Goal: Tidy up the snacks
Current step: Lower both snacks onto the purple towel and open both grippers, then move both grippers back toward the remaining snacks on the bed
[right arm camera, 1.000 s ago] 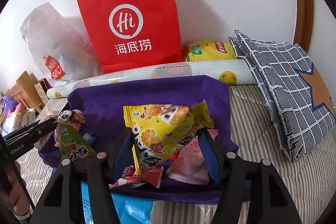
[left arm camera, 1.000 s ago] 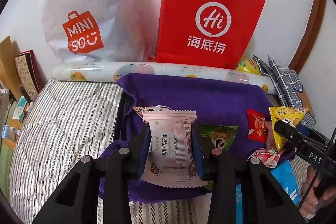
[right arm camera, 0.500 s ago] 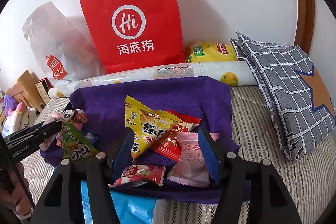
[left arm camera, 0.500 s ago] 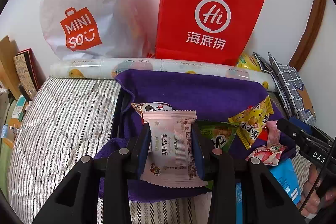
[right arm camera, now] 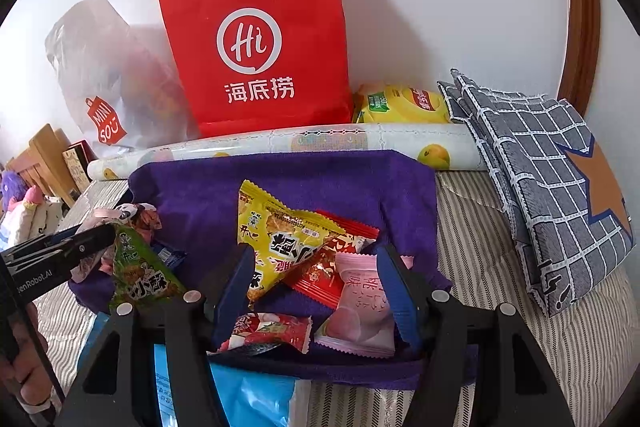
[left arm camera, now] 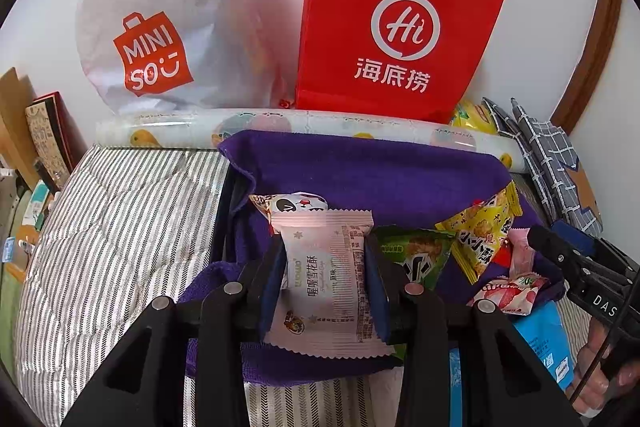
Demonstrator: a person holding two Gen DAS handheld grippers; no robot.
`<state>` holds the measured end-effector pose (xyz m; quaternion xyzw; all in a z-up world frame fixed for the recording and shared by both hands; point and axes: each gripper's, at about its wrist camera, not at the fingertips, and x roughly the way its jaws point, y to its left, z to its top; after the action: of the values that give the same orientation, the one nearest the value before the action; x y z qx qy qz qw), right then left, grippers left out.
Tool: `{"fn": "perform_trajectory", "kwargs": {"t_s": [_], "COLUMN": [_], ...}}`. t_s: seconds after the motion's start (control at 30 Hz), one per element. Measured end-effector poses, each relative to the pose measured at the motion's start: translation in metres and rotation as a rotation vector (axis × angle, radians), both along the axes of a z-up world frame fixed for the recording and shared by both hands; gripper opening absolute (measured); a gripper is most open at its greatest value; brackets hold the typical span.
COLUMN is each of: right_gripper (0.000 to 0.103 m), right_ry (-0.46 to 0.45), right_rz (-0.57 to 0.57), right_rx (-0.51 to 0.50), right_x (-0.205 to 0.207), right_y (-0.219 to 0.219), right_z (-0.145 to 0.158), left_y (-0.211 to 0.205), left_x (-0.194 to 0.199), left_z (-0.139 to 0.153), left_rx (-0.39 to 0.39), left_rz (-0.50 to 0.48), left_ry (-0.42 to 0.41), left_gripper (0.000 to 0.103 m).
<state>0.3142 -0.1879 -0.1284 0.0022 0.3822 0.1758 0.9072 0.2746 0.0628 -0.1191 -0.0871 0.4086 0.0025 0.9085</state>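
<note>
Left tongs [left arm camera: 326,263] pinch pink packet [left arm camera: 326,287]; right tongs [right arm camera: 316,283] agape.

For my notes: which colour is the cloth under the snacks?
Purple cloth, clearest in the right wrist view.

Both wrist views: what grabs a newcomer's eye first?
The red Haidilao paper bag standing against the wall at the back. Next, the left gripper shut on a pale pink snack packet, and the yellow triangular snack packet lying on the purple towel before the open right gripper.
</note>
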Motion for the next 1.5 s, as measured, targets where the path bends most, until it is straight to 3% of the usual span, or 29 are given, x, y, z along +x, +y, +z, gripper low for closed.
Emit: {"fn": "perform_trajectory", "kwargs": {"t_s": [0.2, 0.37, 0.47, 0.73, 0.97, 1.23, 1.5], "right_gripper": [0.061, 0.061, 0.061, 0.061, 0.061, 0.061, 0.061], "right_ry": [0.001, -0.004, -0.009, -0.057, -0.162, -0.209, -0.126], "right_rz": [-0.002, -0.007, -0.01, -0.006, 0.029, 0.012, -0.006], "right_rx": [0.01, 0.018, 0.024, 0.05, 0.046, -0.022, 0.029], "right_x": [0.0, 0.0, 0.0, -0.006, -0.023, -0.04, -0.09], "right_y": [-0.001, -0.004, -0.005, -0.008, -0.002, 0.007, -0.011], "right_z": [0.001, 0.001, 0.002, 0.011, 0.024, 0.032, 0.037], "left_y": [0.003, 0.007, 0.007, 0.009, 0.006, 0.008, 0.003], "left_x": [0.0, -0.002, -0.002, -0.003, -0.006, -0.009, -0.014], "left_z": [0.001, 0.005, 0.008, 0.011, 0.014, 0.02, 0.027], "left_rx": [-0.022, -0.039, -0.025, -0.026, -0.02, -0.026, -0.029], "left_rz": [0.007, 0.018, 0.026, 0.03, 0.026, 0.031, 0.019], "left_ry": [0.004, -0.018, -0.031, -0.038, -0.045, -0.055, -0.034], "left_gripper": [0.041, 0.054, 0.057, 0.058, 0.058, 0.058, 0.058]}}
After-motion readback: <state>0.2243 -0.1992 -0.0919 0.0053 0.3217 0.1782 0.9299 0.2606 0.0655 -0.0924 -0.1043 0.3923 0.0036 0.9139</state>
